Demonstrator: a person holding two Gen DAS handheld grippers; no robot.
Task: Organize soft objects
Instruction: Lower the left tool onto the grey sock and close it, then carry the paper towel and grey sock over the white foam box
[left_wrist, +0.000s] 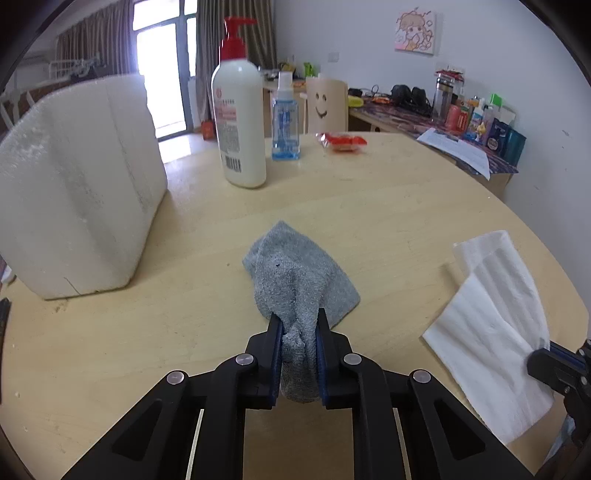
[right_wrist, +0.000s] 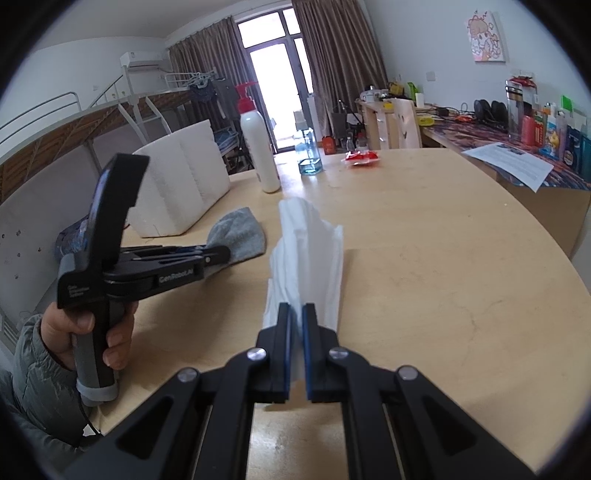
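My left gripper (left_wrist: 298, 318) is shut on the near end of a grey terry cloth (left_wrist: 301, 273), whose far part lies on the round wooden table (left_wrist: 388, 206). My right gripper (right_wrist: 298, 311) is shut on the near edge of a white paper towel (right_wrist: 306, 243), which rises crumpled from the table. In the left wrist view the paper towel (left_wrist: 495, 325) lies at the right with the right gripper (left_wrist: 554, 360) at its corner. In the right wrist view the left gripper (right_wrist: 221, 254) holds the grey cloth (right_wrist: 240, 236) to the left.
A white foam box (left_wrist: 77, 184) stands at the table's left. A white pump bottle with a red top (left_wrist: 240, 122), a clear blue bottle (left_wrist: 285, 122) and a red packet (left_wrist: 341, 142) stand at the far side. A cluttered desk (left_wrist: 461, 122) is behind, at right.
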